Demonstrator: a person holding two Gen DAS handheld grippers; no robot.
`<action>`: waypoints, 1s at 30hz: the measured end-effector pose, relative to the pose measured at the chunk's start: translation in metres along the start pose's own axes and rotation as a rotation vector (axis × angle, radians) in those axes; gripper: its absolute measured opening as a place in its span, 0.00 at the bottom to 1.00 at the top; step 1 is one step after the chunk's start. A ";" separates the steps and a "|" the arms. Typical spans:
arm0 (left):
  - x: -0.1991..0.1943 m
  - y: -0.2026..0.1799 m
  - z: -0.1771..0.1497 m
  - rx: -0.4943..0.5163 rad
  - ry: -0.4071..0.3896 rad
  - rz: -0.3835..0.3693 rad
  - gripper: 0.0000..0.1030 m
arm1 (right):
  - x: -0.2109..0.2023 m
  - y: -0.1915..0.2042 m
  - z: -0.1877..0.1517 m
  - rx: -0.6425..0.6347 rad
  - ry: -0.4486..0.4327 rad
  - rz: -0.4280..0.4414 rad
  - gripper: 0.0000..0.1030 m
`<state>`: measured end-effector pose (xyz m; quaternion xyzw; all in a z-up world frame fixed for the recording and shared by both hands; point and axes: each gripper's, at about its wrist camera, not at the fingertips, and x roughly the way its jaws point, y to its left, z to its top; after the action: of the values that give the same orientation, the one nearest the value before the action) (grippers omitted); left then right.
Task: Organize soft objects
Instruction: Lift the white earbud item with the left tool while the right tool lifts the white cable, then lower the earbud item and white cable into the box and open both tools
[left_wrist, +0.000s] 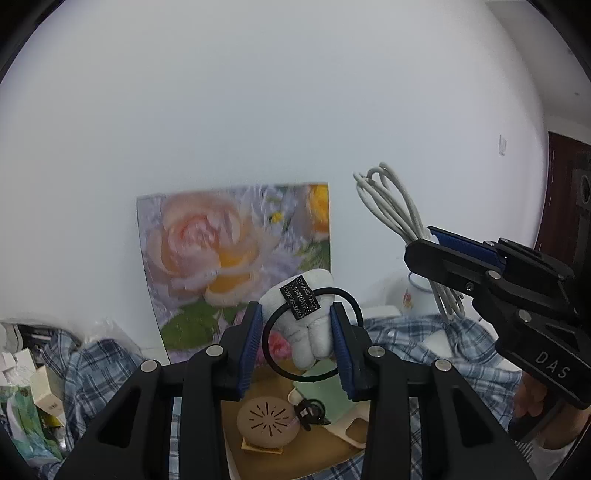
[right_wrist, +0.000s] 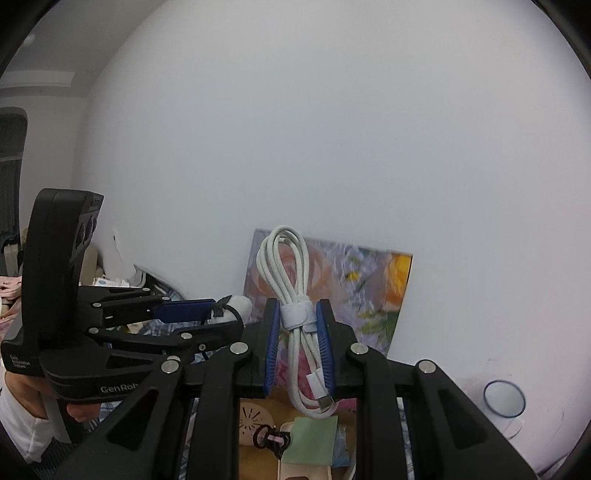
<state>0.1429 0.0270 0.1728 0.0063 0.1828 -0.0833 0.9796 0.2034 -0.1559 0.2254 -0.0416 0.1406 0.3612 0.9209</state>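
Both soft things lifted, neither put away yet.
The left claw (left_wrist: 295, 341) is pinching a plush hair tie (left_wrist: 312, 315); the right claw (right_wrist: 300, 345) is pinching a bundled cable (right_wrist: 295, 295), both hanging above the tray (left_wrist: 280, 454).

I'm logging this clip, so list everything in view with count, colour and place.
plush toy: one, white, with a black hair tie around it, in the left gripper
cable: one bundle, white, in the right gripper
flower picture: one, pink and yellow, against the wall
checked cloth: blue and white, below
mug: one, white, right
round lid: one, beige, below
left gripper: black, blue pads
right gripper: black, blue pads
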 end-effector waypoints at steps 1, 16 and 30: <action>0.005 0.001 -0.003 0.000 0.012 0.002 0.38 | 0.003 -0.001 -0.003 0.003 0.013 0.000 0.19; 0.057 0.017 -0.030 -0.023 0.151 0.008 0.38 | 0.051 -0.012 -0.038 0.039 0.147 0.020 0.19; 0.093 0.008 -0.054 -0.003 0.259 0.006 0.38 | 0.091 -0.028 -0.084 0.151 0.281 0.080 0.19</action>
<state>0.2099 0.0225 0.0886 0.0161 0.3080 -0.0786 0.9480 0.2669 -0.1314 0.1180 -0.0167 0.2965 0.3763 0.8776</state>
